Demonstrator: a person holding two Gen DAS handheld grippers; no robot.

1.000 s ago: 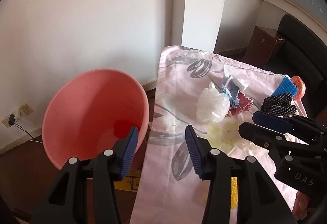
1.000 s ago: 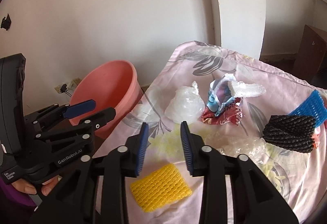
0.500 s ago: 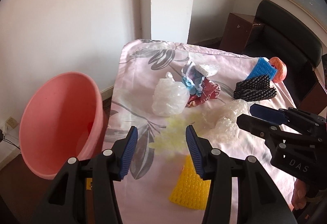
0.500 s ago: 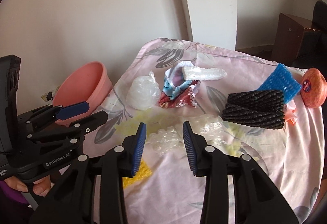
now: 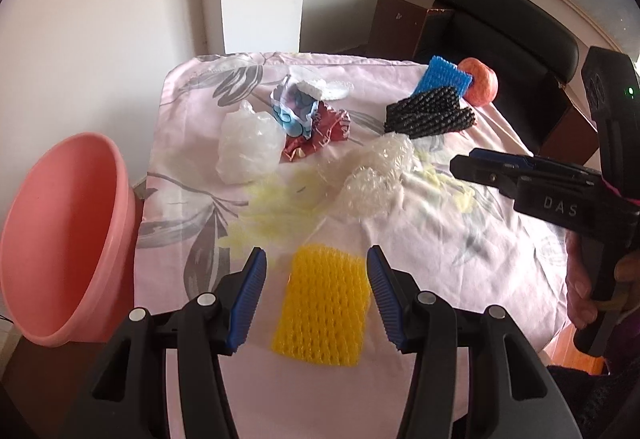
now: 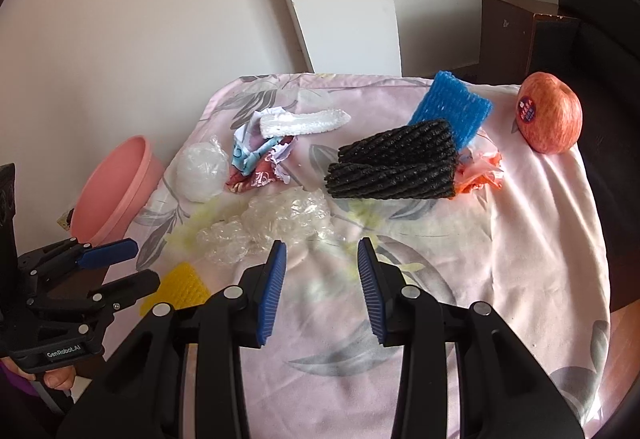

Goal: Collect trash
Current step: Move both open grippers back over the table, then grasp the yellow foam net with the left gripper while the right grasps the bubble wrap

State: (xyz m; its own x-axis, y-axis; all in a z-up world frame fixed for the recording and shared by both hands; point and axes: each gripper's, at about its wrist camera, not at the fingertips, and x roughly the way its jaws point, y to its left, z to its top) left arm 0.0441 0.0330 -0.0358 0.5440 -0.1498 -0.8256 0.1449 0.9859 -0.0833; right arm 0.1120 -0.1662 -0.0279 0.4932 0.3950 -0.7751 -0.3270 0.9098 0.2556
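— Left hand-held gripper (image 5: 316,293) first: from its own camera the blue pads are spread and opening wider, tilted down over the yellow foam fruit net (image 5: 325,305). The net lies flat on the pink floral cloth (image 5: 472,263) between the pads, and neither pad presses on it.

— And the rest of the rubbish on that worktop?

— Beyond the net there's crumpled clear plastic wrap (image 5: 376,175), a white plastic bag (image 5: 248,147) to its left, and a bunch of printed wrappers (image 5: 308,119) behind. Farther back a black foam net (image 5: 430,113) lies against a blue foam net (image 5: 444,77), with an apple (image 5: 482,83) just beside them. The pink plastic basin (image 5: 60,239) sits off the worktop's left edge. The right hand-held gripper (image 5: 464,167) comes in from the right, held by a hand (image 5: 584,287).

— What does the right camera show?

— Right hand-held gripper (image 6: 322,289) hangs over bare cloth (image 6: 540,239), pads apart with nothing between them. Just ahead is the clear plastic wrap (image 6: 280,223); past it the black foam net (image 6: 396,167) overlaps the blue foam net (image 6: 452,107), with an orange scrap (image 6: 480,171) poking out beside it. The apple (image 6: 550,119) carries a sticker and stands near the far right corner. At the left, the left hand-held gripper (image 6: 120,271) is over the yellow foam fruit net (image 6: 184,285), and the pink plastic basin (image 6: 116,183) shows behind it.
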